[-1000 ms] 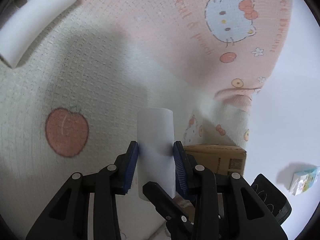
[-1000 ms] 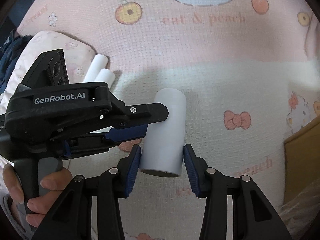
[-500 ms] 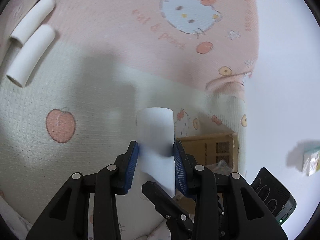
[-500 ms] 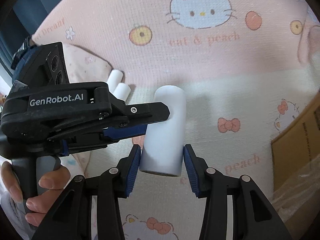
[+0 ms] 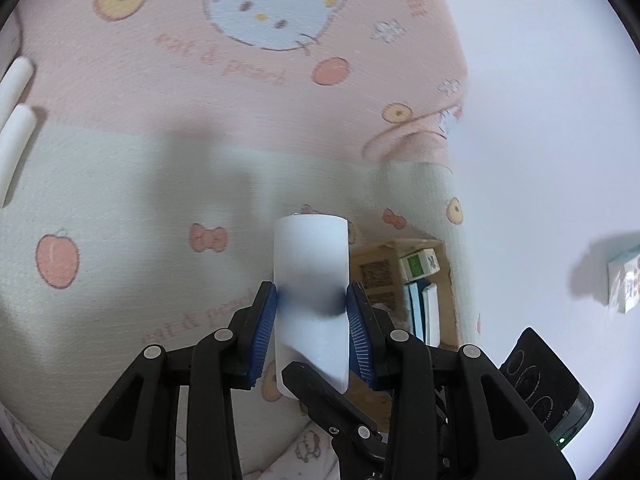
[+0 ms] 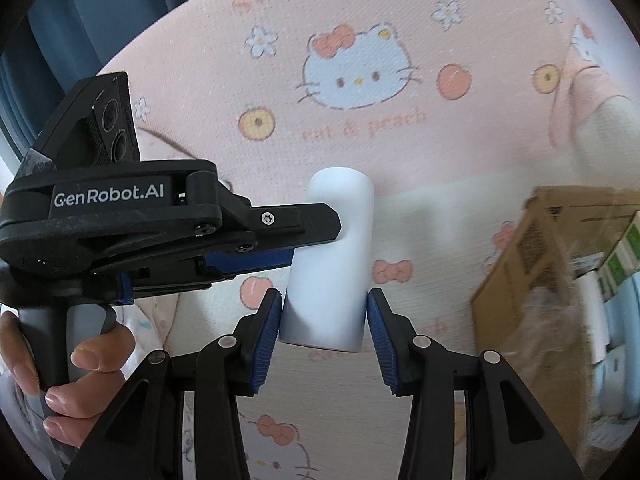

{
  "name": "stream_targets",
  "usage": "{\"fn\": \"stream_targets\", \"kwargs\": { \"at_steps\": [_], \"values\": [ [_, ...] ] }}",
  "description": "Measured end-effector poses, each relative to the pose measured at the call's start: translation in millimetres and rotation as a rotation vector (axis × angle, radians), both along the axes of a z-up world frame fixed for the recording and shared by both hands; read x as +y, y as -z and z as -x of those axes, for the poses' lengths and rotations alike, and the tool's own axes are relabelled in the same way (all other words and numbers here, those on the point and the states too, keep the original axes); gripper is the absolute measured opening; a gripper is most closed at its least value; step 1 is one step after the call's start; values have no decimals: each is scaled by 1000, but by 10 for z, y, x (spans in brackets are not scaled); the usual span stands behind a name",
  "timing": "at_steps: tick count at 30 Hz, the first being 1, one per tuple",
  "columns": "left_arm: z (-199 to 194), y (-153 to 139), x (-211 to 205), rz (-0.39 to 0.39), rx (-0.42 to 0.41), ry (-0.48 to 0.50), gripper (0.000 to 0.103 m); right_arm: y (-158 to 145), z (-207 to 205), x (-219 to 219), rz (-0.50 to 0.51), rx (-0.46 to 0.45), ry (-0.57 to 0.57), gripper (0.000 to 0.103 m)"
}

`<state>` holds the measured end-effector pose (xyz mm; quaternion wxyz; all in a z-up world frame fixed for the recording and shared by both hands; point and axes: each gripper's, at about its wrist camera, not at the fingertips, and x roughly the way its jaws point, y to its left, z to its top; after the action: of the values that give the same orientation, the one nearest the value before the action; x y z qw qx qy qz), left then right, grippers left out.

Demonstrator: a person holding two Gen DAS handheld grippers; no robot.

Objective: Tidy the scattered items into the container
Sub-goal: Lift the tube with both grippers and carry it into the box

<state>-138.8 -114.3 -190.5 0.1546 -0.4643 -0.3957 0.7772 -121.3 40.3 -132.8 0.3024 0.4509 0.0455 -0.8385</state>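
both grippers pinch one white tube (image 5: 310, 280) up in the air: the left gripper (image 5: 312, 304) from one side, the right gripper (image 6: 324, 316) at its bottom end. the cardboard box (image 6: 532, 264) sits open just beside it, over the blanket (image 6: 400, 160).

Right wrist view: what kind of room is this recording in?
Probably a bedroom: a pink and cream cartoon-cat bedsheet covers a soft surface, blue curtains hang behind it, and an open brown cardboard box sits at its edge.
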Motion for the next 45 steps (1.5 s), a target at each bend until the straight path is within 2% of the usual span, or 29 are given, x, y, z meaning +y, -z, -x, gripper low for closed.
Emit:
{"fn": "stream_targets", "kwargs": {
  "at_steps": [5, 13, 20, 26, 31, 45],
  "values": [
    [151, -172, 270, 12, 6, 44, 40, -149, 48, 237, 4, 20, 35, 42],
    [451, -525, 943, 86, 57, 160, 40, -389, 220, 844, 24, 38, 122, 42],
    [610, -655, 1523, 128, 66, 237, 40, -473, 366, 1345, 44, 34, 190, 42],
    [706, -664, 1935, 200, 48, 310, 40, -438, 472, 1633, 35, 2, 221, 42],
    [825, -564, 2196, 259, -13, 363, 40, -316, 663, 1823, -1, -100, 208, 42],
    [1118, -152, 2680, 396, -149, 447, 40, 133, 1038, 2252, 64, -343, 209, 41]
  ]
}}
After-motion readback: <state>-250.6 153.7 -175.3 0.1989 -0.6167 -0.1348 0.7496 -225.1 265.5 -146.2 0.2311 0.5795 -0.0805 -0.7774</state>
